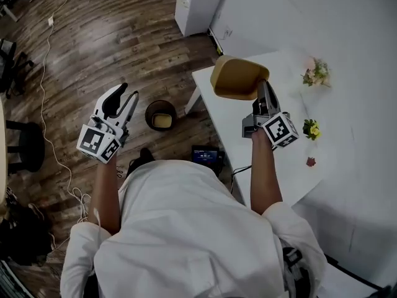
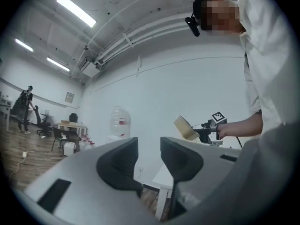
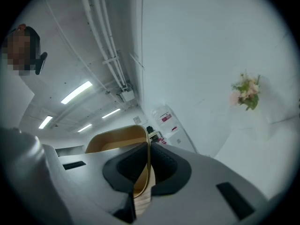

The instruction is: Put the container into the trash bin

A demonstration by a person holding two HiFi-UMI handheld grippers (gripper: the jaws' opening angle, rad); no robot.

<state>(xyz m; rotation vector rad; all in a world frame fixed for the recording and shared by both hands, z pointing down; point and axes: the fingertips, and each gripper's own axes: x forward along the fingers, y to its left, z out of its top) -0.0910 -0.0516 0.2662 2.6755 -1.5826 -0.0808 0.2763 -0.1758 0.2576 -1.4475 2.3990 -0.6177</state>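
Dark wood-plank floor fills the left of the room, and a white table (image 1: pixel 223 113) stands against a pale wall on the right. Small flower sprigs (image 1: pixel 316 73) lie scattered on the table top, well apart from the corner.

The right gripper (image 1: pixel 263 87) is clamped on the thin side wall of the container (image 1: pixel 236 78), a tan tub with rounded corners and a smooth matte skin, held in the air over the table's corner. The left gripper (image 1: pixel 126 97) hangs over the floor with its dark pads parted and nothing between them.

The trash bin (image 1: pixel 151 112), round and dark with something yellowish inside, sits on the floor just beside the table leg (image 1: pixel 192 101). A white cable (image 1: pixel 49 120) snakes across the planks, and a small lit screen (image 1: pixel 206 156) lies near the person's feet.
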